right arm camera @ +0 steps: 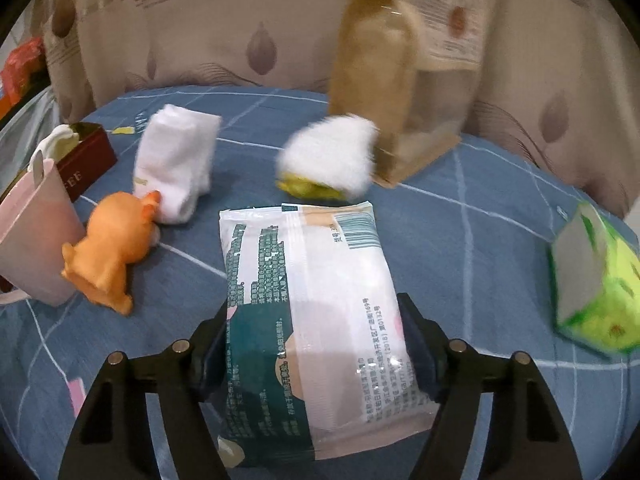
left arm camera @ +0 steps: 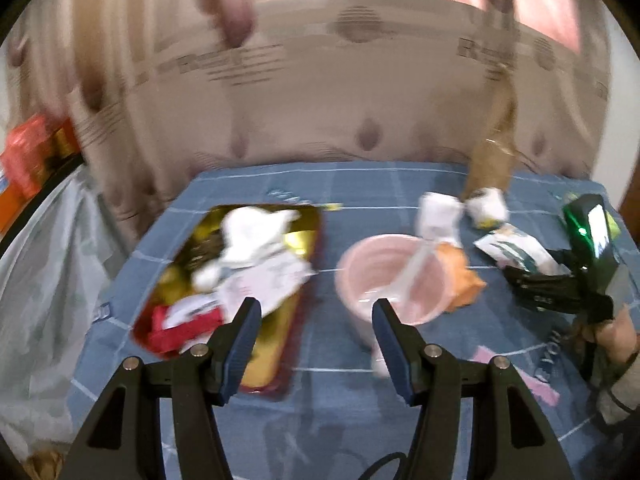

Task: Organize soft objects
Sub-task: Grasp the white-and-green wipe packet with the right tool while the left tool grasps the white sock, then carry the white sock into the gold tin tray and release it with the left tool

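Table: Blue checked cloth [right arm camera: 460, 240] covers it, with a beige leaf curtain [right arm camera: 260, 40] behind.
Right tongs: Your right gripper [right arm camera: 316, 364] has its two black fingers on both sides of the flat plastic wipes pack with green and white print [right arm camera: 308, 300]. The pads look pressed on its sides, so you are pinching it.
Left tongs: Your left gripper [left arm camera: 316, 344] is spread wide with nothing in it, over the cloth between the gold tin tray with red walls [left arm camera: 280, 360] and the pink plastic cup [left arm camera: 384, 276].
Soft things: The orange plush toy [right arm camera: 104, 256] leans on the cup. The white rolled sock [right arm camera: 176, 168] touches the toy. The white and yellow fluffy toy [right arm camera: 332, 160] sits by the brown paper bag [right arm camera: 384, 80].
Tray: Already piled with white and red soft things [left arm camera: 240, 264].
Watch out: The pack is smooth and squishy. I think it may slip or sag if your pinch is near one end only.
Watch out too: The tray looks full, so the pack could slide off the pile.
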The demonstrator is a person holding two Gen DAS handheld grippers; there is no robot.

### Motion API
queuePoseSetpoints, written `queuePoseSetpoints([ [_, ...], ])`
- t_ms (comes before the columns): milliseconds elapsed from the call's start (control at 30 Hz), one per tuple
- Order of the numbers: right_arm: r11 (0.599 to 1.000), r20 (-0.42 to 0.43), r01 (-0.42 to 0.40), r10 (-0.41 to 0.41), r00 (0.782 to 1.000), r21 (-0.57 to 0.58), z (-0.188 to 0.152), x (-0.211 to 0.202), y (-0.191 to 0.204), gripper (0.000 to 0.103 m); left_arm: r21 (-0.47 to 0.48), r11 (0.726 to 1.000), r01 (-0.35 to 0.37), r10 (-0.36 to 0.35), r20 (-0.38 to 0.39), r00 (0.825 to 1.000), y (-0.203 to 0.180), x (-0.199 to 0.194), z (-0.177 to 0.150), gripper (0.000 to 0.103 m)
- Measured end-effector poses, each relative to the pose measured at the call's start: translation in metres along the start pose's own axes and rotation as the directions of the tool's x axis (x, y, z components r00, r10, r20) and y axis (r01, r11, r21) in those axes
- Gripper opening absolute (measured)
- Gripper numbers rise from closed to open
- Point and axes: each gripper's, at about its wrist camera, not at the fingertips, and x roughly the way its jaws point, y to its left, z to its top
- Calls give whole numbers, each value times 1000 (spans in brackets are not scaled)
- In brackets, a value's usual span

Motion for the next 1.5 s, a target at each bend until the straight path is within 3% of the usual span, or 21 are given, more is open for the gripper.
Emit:
queuePoseSetpoints([
  [167,999,-9,11,-10,1000,50,-20,-14,-26,71,56,992,109,-107,-33,994,-47,7,7,59],
  [300,995,-14,-3,4,1000,97,-31,-20,-43,72,15,977,211,-208,-114,971,-74,21,20,59],
  [400,994,-16,-5,7,1000,110,-31,-20,-47,72,-18,969,245,-245,-148,958,-84,30,38,59],
  [567,996,-23,19,-17,1000,89,-29,-18,-45,72,-11,977,211,-210,-165,964,-93,48,74,59],
  [833,996,-22,15,-13,1000,93,-30,-18,-44,72,-36,979,199,-201,-247,948,-101,100,105,59],
  [1333,995,-21,0,3,1000,102,-31,-21,-44,74,-74,984,164,-179,-375,909,-112,177,110,59],
  [1500,995,-22,-1,4,1000,104,-30,-21,-44,75,-79,987,140,-160,-395,905,-115,194,111,59],
])
